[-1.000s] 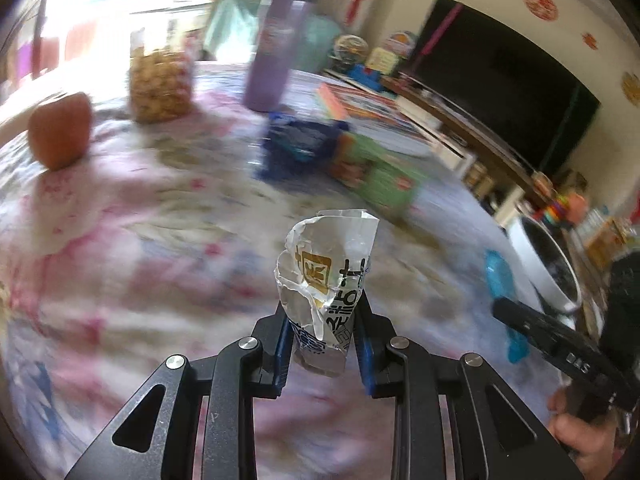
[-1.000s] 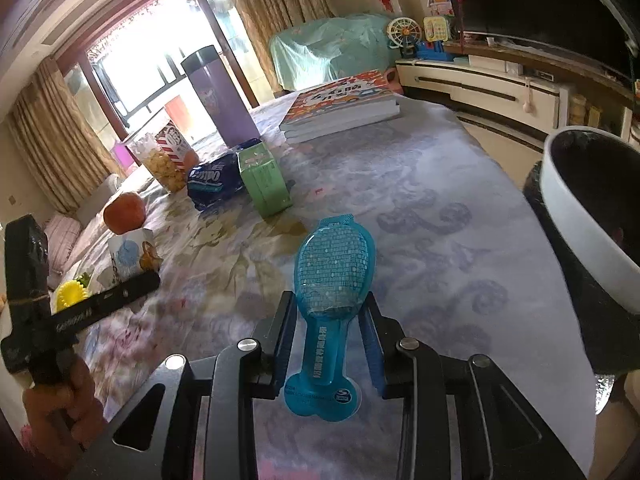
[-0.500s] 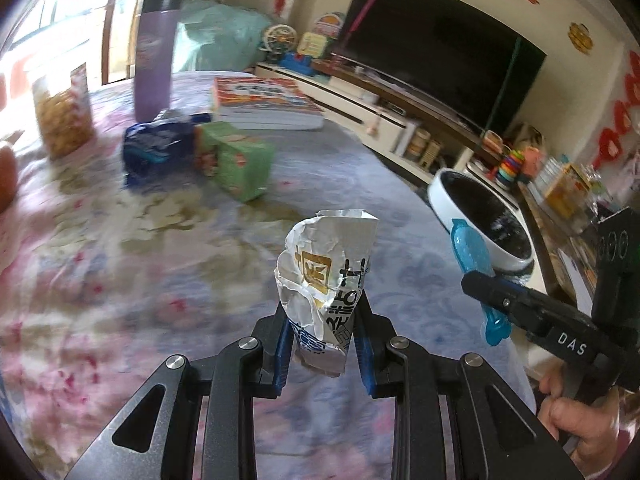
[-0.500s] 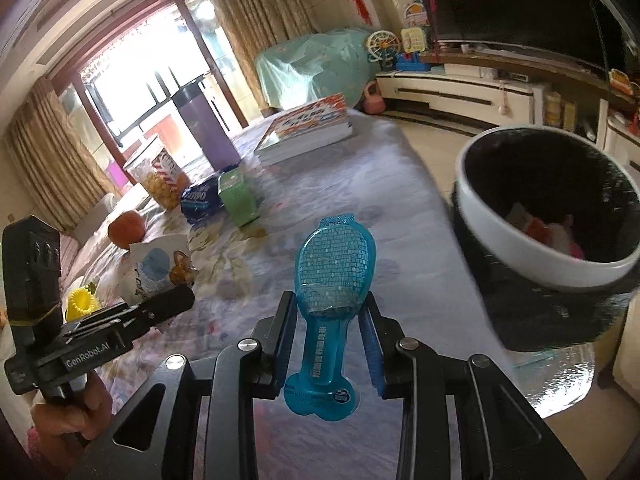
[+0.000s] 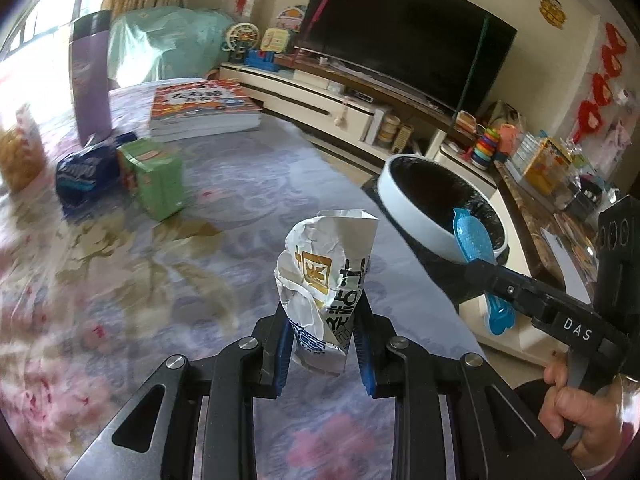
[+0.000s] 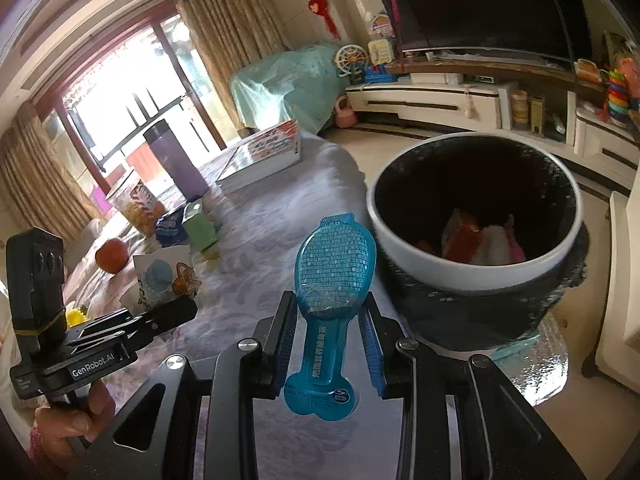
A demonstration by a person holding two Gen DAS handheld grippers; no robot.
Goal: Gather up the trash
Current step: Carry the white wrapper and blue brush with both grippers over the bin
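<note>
My left gripper (image 5: pixel 323 312) is shut on a crumpled white wrapper (image 5: pixel 326 280) with printed characters, held over the table. My right gripper (image 6: pixel 332 316) is shut on a flat blue plastic packet (image 6: pixel 334 272). In the left wrist view that packet (image 5: pixel 474 240) shows at the right, just over the rim of the bin. The white-rimmed bin (image 6: pixel 472 276) with a black liner stands off the table's right edge and holds red and white scraps (image 6: pixel 480 240). In the left wrist view the bin (image 5: pixel 416 220) lies ahead and to the right of the wrapper.
On the flowered tablecloth (image 5: pixel 224 200) lie a green box (image 5: pixel 154 178), a blue snack bag (image 5: pixel 82 172), a stack of books (image 5: pixel 204 106), a purple bottle (image 5: pixel 90 76) and a popcorn bag (image 6: pixel 138 204). An apple (image 6: pixel 112 254) and a cartoon carton (image 6: pixel 164 276) sit further left. A TV cabinet (image 6: pixel 460 98) stands behind the bin.
Both grippers have swung right across the table toward the bin, each keeping its hold. The bin has grown larger and more central in the right wrist view, and its contents show.
</note>
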